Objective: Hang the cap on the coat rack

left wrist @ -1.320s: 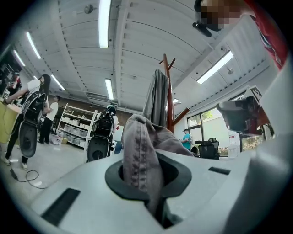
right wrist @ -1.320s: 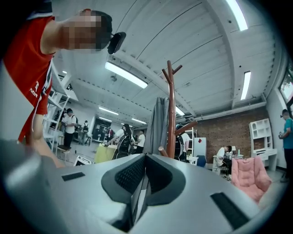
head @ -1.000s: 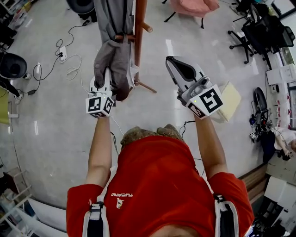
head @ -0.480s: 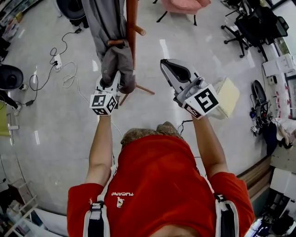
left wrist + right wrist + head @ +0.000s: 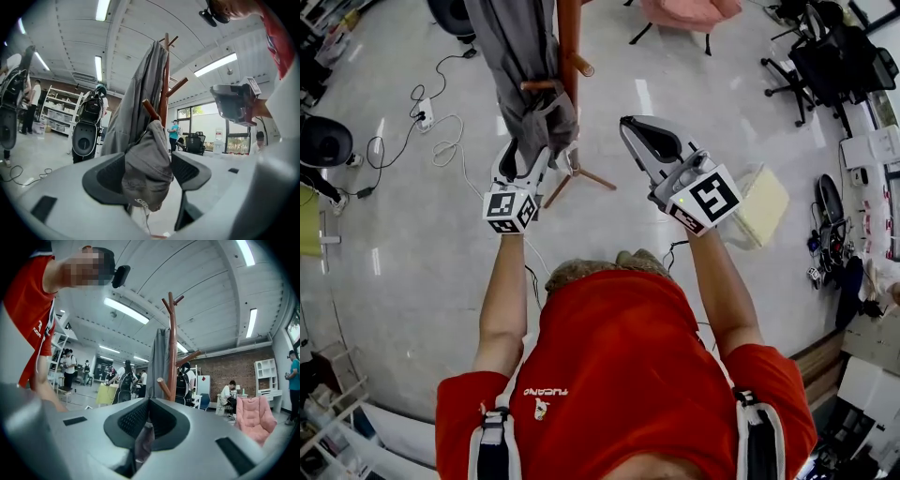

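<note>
Looks along the left gripper [image 5: 152,165], fingers [image 5: 190,171] opening with the grey cap [image 5: 147,159] between them. Shows that cap hung on a slanted peg [image 5: 151,110] of the wooden coat rack [image 5: 165,79], just beyond the fingertips. Sits close against the left finger, clear of the right one. Shows a grey garment [image 5: 138,98] draped down the rack, behind the cap and above the fingers. Catches the right gripper [image 5: 234,103] up to the right of the fingers, raised in the air
</note>
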`<state>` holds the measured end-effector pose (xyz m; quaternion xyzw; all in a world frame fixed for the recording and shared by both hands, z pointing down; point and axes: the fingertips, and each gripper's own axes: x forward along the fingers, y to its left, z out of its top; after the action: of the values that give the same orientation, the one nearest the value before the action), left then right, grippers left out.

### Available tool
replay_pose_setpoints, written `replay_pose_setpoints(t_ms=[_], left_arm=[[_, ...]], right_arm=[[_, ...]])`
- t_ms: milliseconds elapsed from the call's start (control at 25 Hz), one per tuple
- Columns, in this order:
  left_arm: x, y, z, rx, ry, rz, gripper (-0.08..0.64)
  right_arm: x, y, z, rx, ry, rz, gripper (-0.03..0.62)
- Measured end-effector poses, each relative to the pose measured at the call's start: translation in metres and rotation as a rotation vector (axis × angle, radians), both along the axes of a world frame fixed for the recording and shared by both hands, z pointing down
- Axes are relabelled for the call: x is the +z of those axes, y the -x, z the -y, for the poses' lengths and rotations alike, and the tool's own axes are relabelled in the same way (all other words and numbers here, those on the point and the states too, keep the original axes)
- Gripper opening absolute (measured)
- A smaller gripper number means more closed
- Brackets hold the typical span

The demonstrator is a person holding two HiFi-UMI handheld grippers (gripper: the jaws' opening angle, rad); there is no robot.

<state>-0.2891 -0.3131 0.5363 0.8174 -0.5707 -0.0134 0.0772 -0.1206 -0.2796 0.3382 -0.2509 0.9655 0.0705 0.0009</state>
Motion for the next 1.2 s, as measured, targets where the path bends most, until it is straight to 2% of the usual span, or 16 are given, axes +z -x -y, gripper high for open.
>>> replay_pose_setpoints(t_ms=[160,360,440,520,600,840,1200], left_arm=[[-0.024,0.001,-0.014,-0.028,-0.036,0.018,0.301],[-0.081,-0.019,-0.047,-0.014,-0.136,0.033,0.283],[-0.11,-0.03,-0.058,-0.01,-0.176,0.052,0.189],[-0.141,-0.042,-0.066,-0.011,-0.214,0.076,0.054],[-0.171,-0.054,-0.073,-0.001,-0.256,0.075,0.019],[-0.228,-0.088,-0.086,0.052,-0.339,0.059,0.009],[-0.227,-0.105,-0.095,0.025,-0.32,0.074,0.008]], right_arm=[[-0.008,0.002,0.0,-0.034,-0.001,0.01,0.025],[-0.011,-0.002,-0.005,-0.073,0.008,0.033,0.025],[-0.015,-0.004,-0.007,-0.087,0.015,0.05,0.025],[-0.019,-0.005,-0.01,-0.101,0.019,0.073,0.025],[-0.024,-0.007,-0.014,-0.12,0.017,0.097,0.025],[-0.039,-0.015,-0.025,-0.159,-0.009,0.171,0.024],[-0.037,-0.033,-0.04,-0.189,-0.008,0.216,0.023]])
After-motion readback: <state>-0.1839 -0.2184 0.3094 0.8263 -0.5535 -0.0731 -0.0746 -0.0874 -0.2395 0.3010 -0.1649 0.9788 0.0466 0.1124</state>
